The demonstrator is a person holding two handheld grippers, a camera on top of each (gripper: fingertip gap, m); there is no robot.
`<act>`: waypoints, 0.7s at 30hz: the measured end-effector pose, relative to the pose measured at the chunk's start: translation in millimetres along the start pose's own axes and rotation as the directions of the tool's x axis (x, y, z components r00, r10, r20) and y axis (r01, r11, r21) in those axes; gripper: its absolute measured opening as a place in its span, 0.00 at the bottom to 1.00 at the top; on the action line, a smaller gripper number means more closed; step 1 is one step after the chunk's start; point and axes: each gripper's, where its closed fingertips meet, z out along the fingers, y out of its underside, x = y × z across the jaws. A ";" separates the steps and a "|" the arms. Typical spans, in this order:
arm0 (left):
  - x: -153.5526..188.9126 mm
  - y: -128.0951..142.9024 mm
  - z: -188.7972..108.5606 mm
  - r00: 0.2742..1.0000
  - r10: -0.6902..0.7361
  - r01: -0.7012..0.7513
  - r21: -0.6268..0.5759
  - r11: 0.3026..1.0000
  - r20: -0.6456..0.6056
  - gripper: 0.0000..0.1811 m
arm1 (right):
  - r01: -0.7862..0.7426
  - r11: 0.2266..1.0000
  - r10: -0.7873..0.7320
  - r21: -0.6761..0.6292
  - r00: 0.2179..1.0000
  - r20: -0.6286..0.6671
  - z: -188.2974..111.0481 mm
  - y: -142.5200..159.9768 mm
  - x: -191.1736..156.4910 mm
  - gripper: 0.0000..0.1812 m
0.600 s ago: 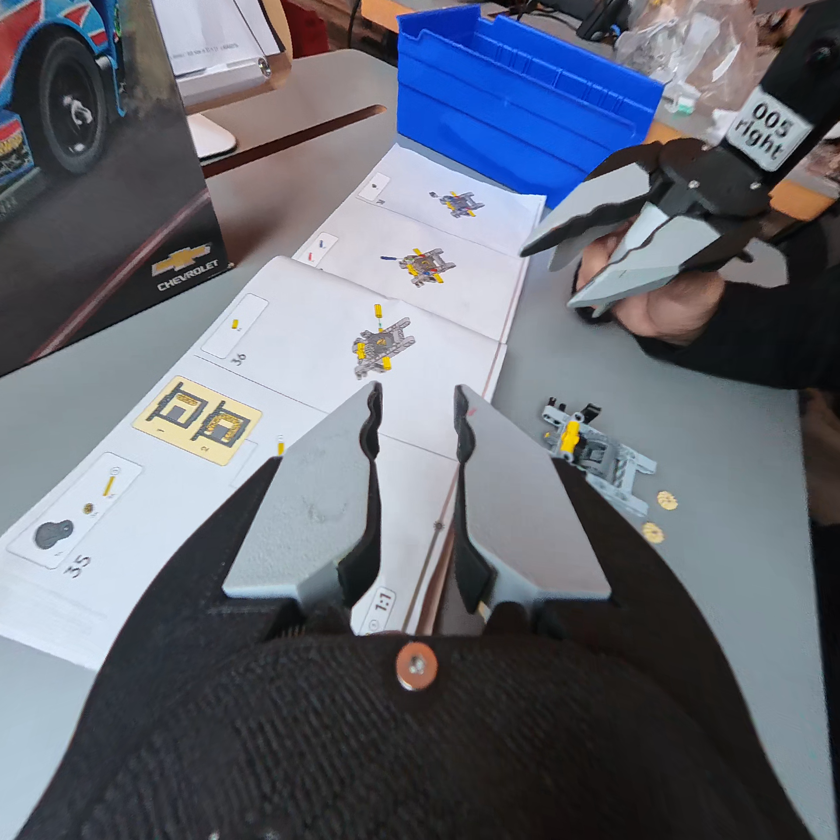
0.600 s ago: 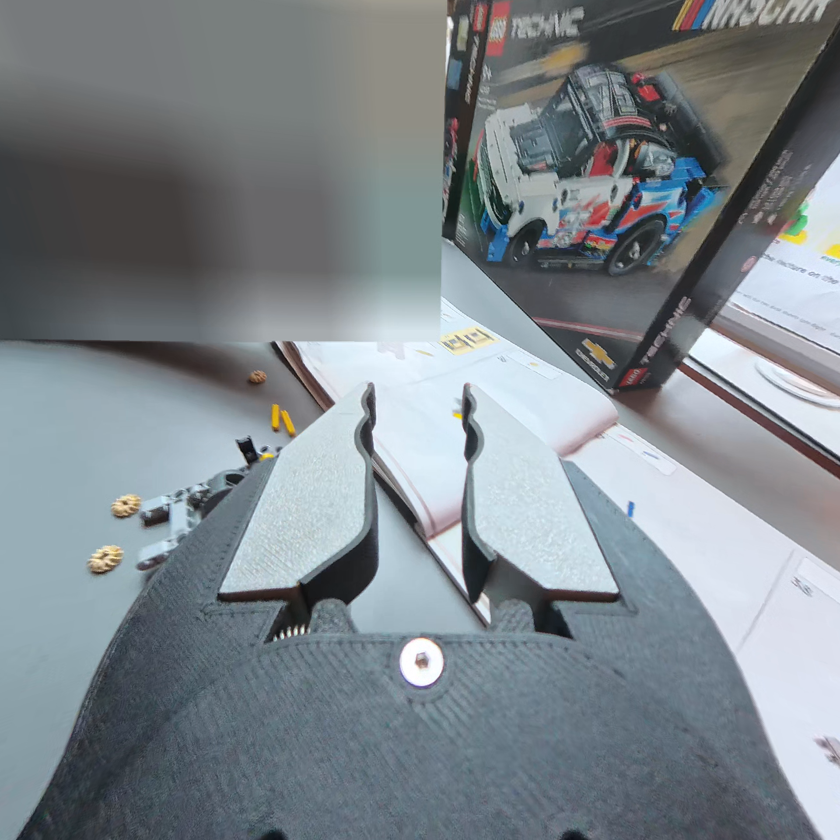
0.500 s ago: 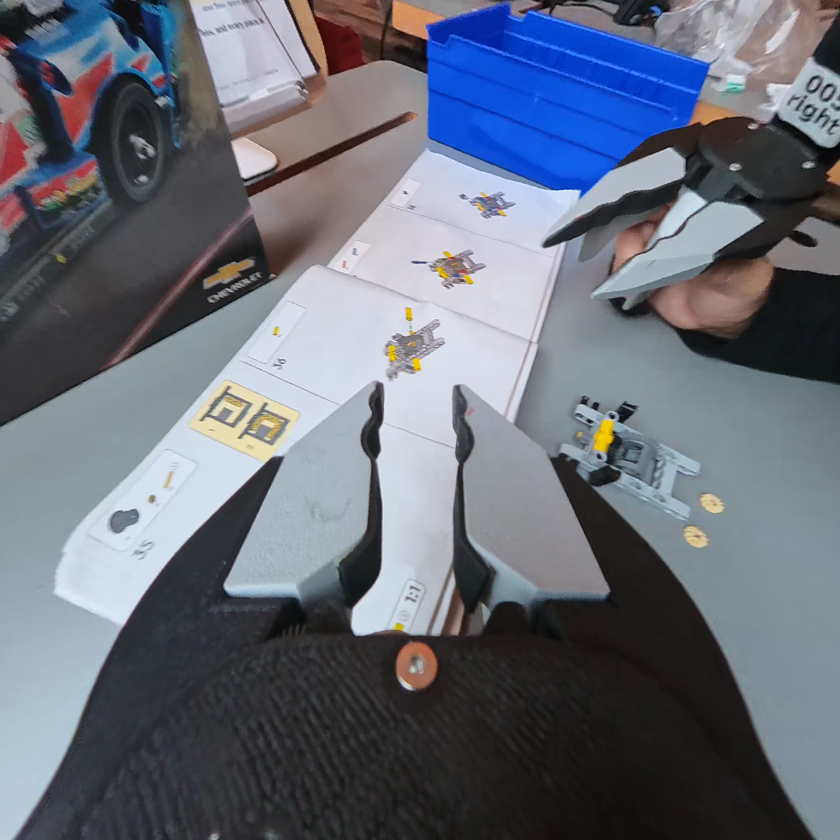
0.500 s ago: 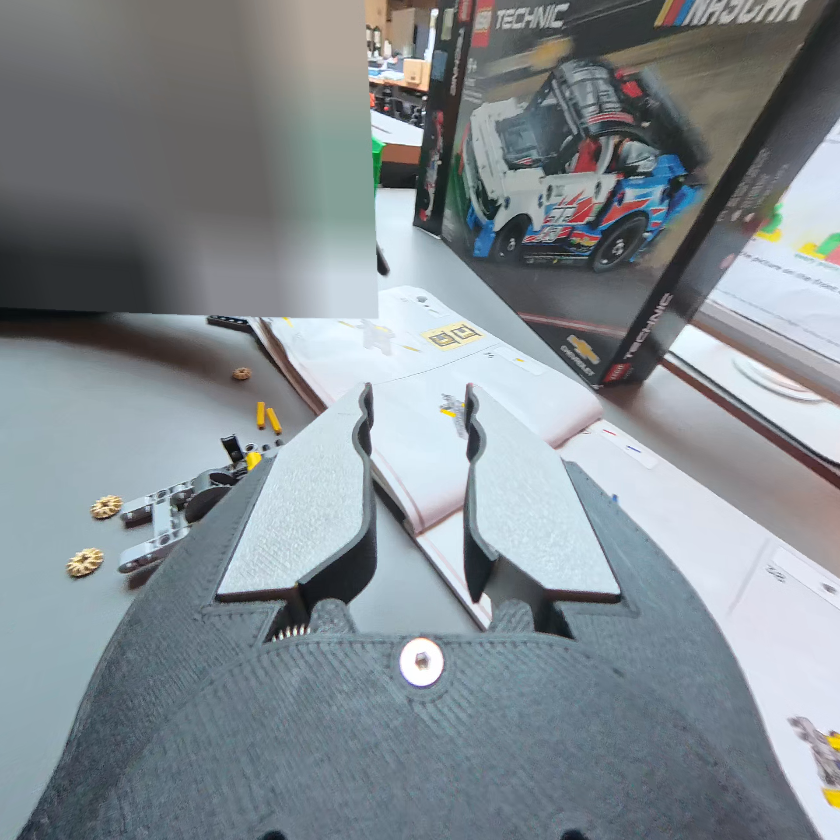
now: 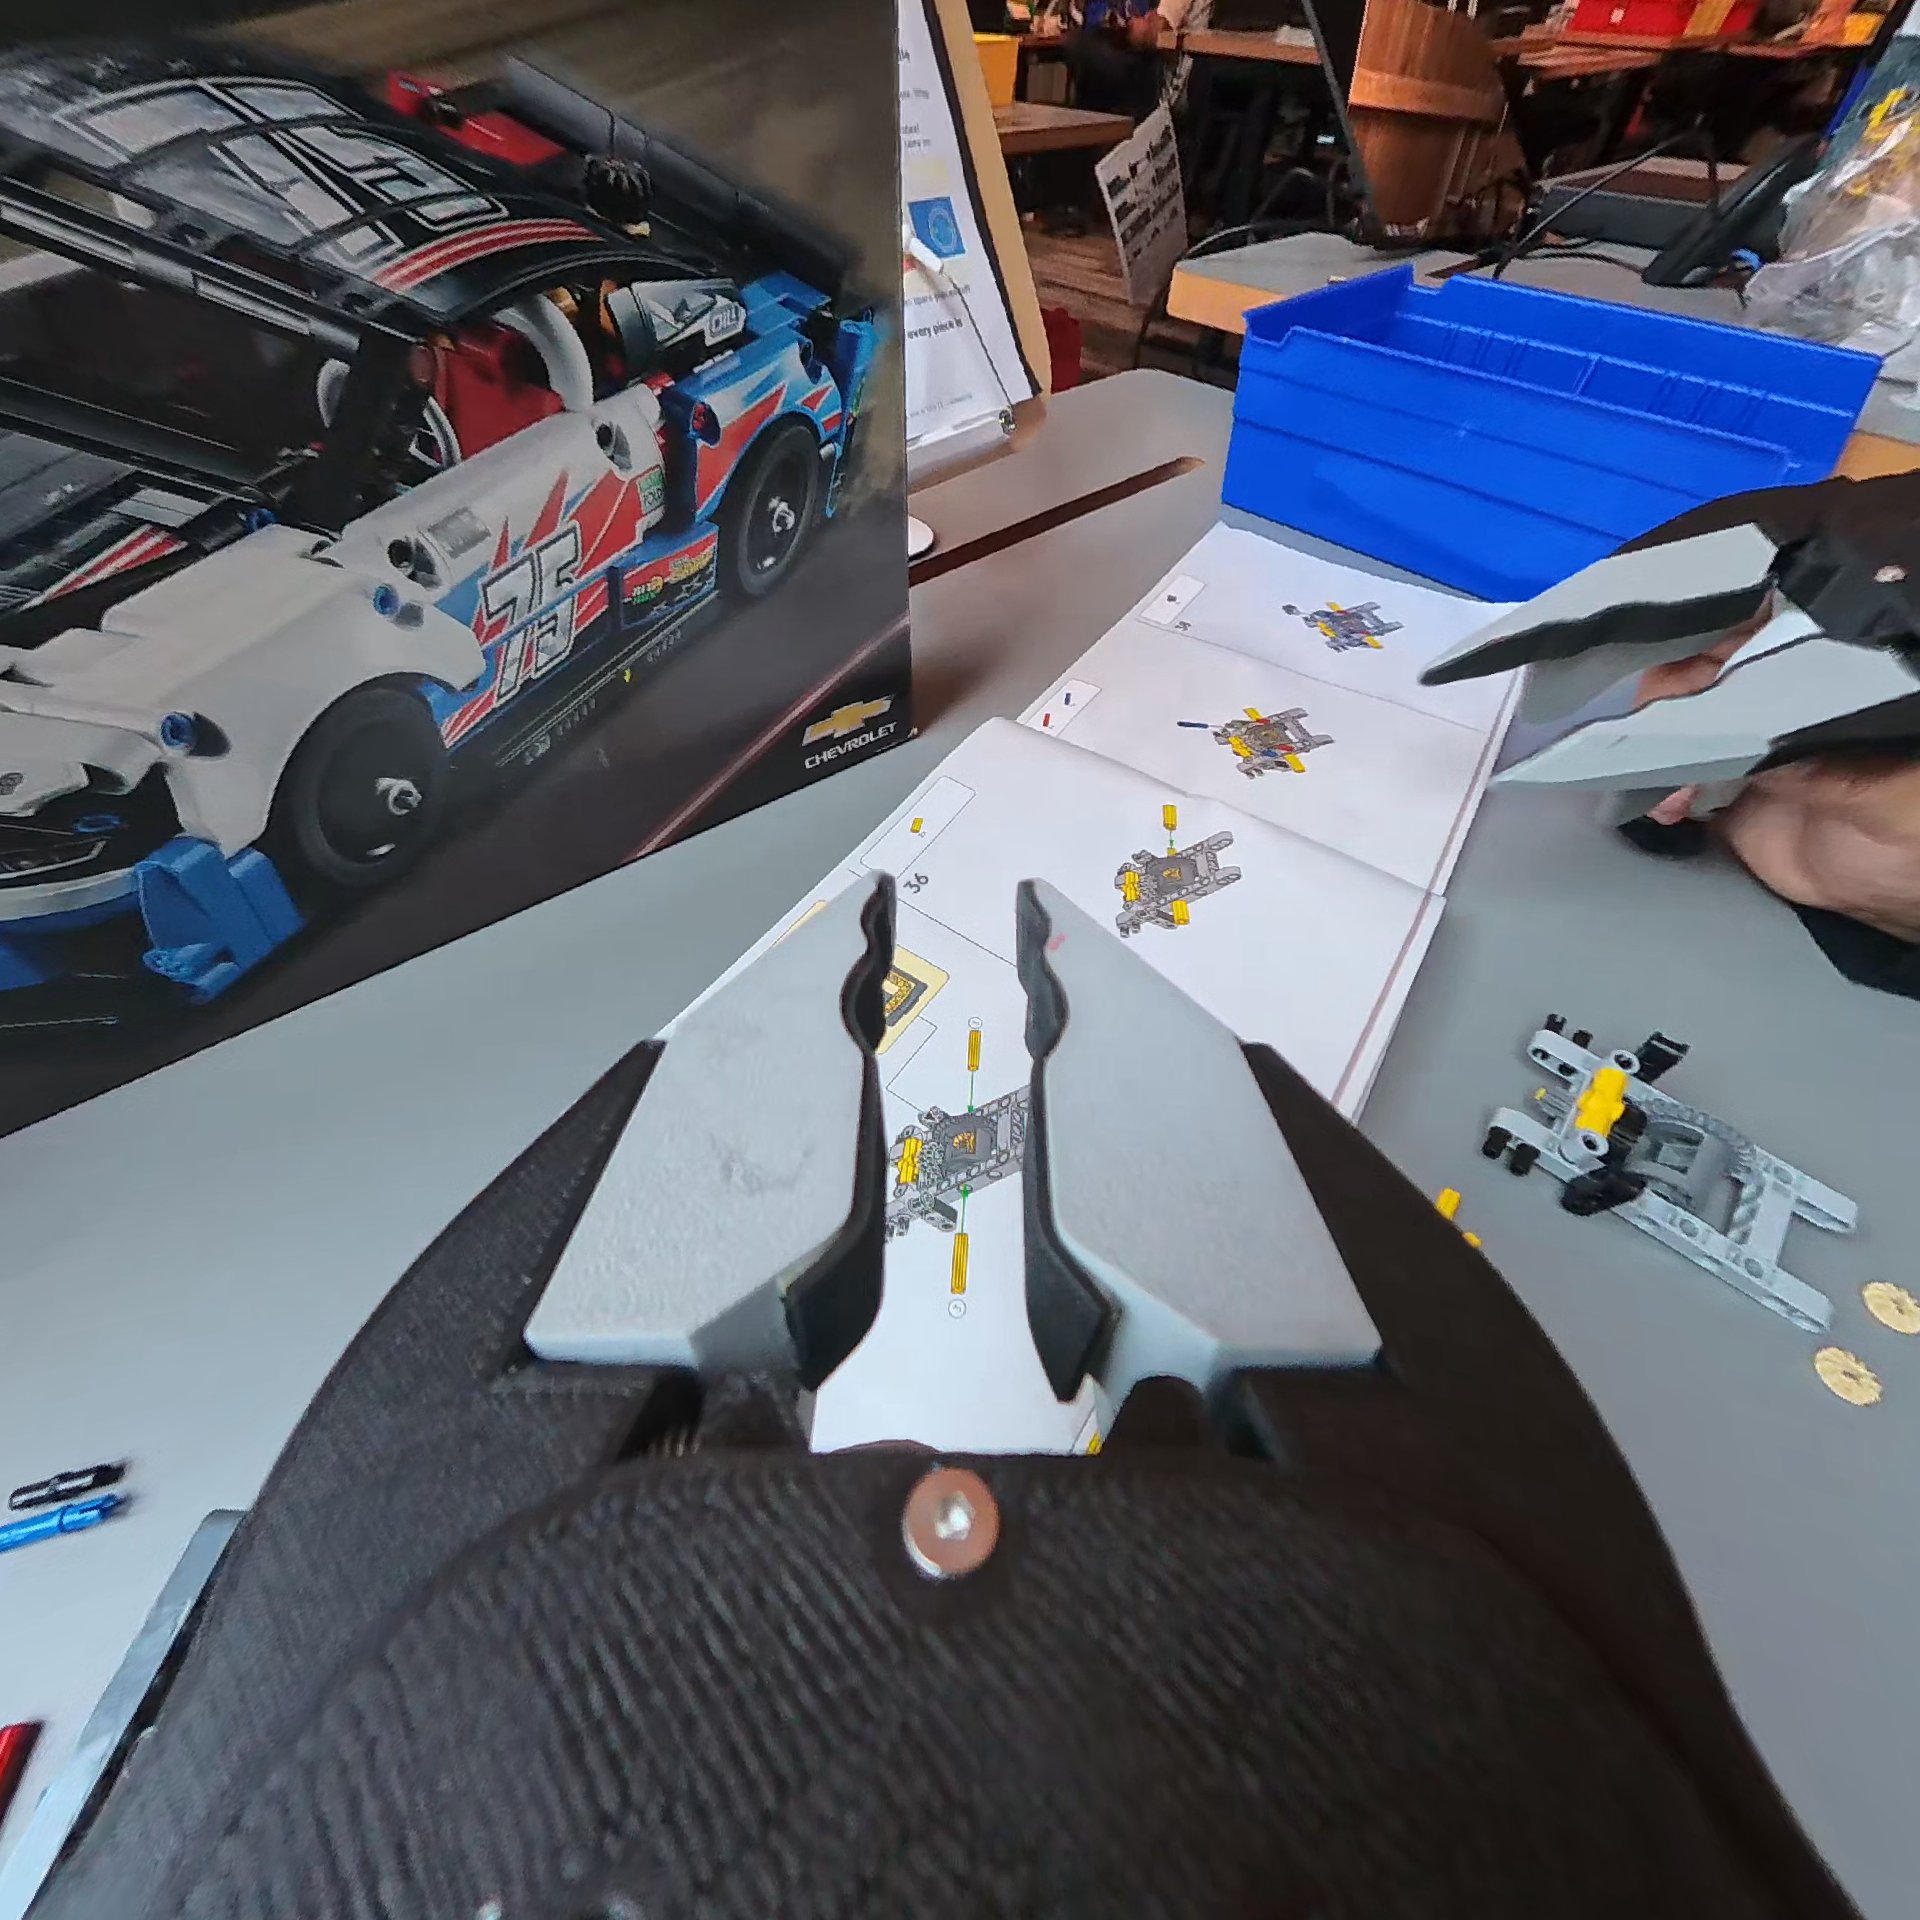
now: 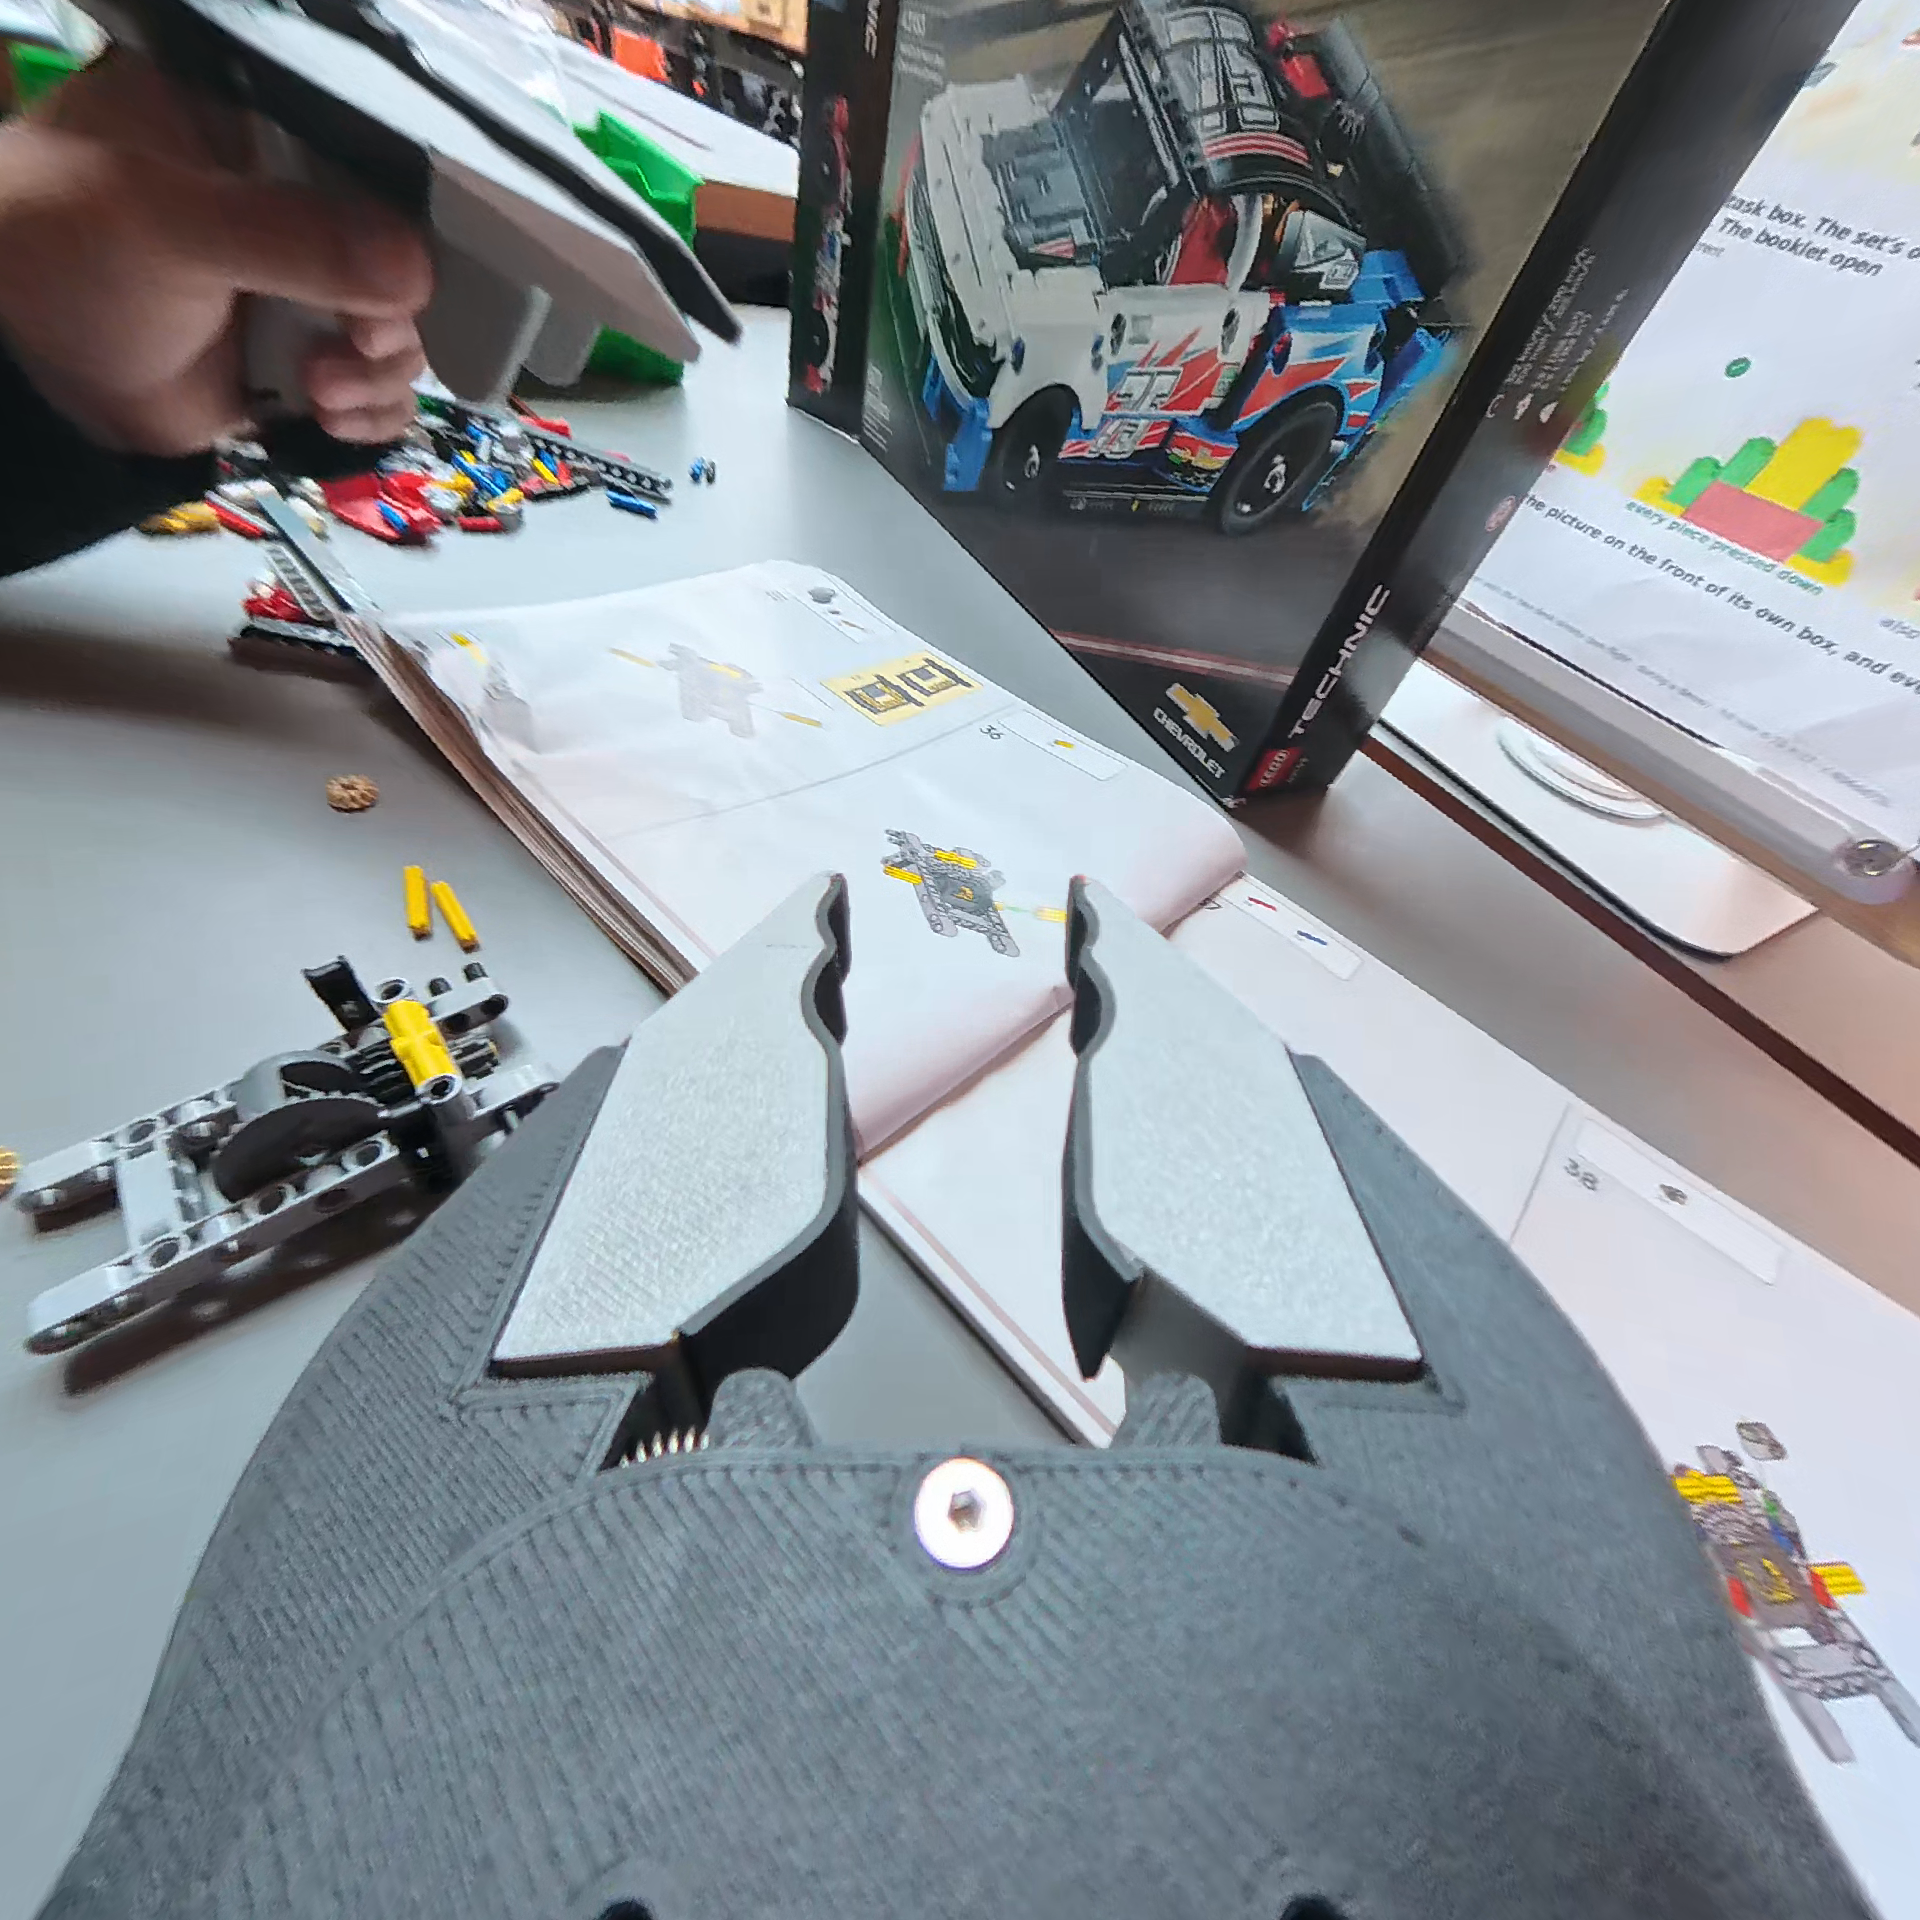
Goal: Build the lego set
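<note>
Both tools are up over the grey worktop (image 5: 312,1195). The left hand-held gripper (image 5: 951,904) hovers above the open instruction booklet (image 5: 1278,935), jaws parted, nothing between them, with a printed build step showing through the gap. The right hand-held gripper (image 6: 951,899) is released too and empty, poised over the near corner of the same booklet (image 6: 790,748); from the left wrist view it appears at the right edge (image 5: 1621,686), held in a bare hand (image 5: 1829,842) with a dark sleeve.

And the build itself? The part-built grey lego assembly (image 5: 1662,1164) lies flat on the worktop just right of the booklet, carrying a yellow connector and black pins, touched by neither tool. In the right wrist view it sits low on the left (image 6: 260,1153), just beside that gripper's body. Two tan gear pieces (image 5: 1870,1340) rest close by its far end, and two loose yellow pins (image 6: 436,904) lie between it and the booklet's edge.

Behind the booklet stands the set's box (image 5: 416,468), upright, its racing car picture facing the booklet. A blue bin (image 5: 1507,436) sits at the booklet's far end. A heap of loose coloured pieces (image 6: 436,488) lies beyond the booklet, under the other hand (image 6: 156,270) gripping the left tool.
</note>
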 end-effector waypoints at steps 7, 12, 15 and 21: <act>5.5 -4.6 -2.1 0.999 -0.034 0.034 0.018 0.999 -0.041 0.10 | -0.012 1.000 0.011 -0.009 0.998 -0.058 7.4 -2.1 8.4 0.19; 9.6 -1.3 1.0 0.999 -0.025 0.025 0.000 1.000 -0.048 0.10 | -0.059 0.996 0.063 0.069 0.997 -0.054 20.0 -25.1 13.0 0.20; 16.2 3.1 5.6 0.997 -0.034 0.033 -0.018 0.999 -0.076 0.10 | -0.073 0.993 0.073 0.091 0.997 0.000 30.9 -30.5 5.7 0.21; 20.9 15.4 14.1 0.996 -0.024 0.017 -0.075 0.997 -0.086 0.10 | -0.053 0.997 0.049 0.051 0.996 0.069 39.3 -21.2 -7.0 0.19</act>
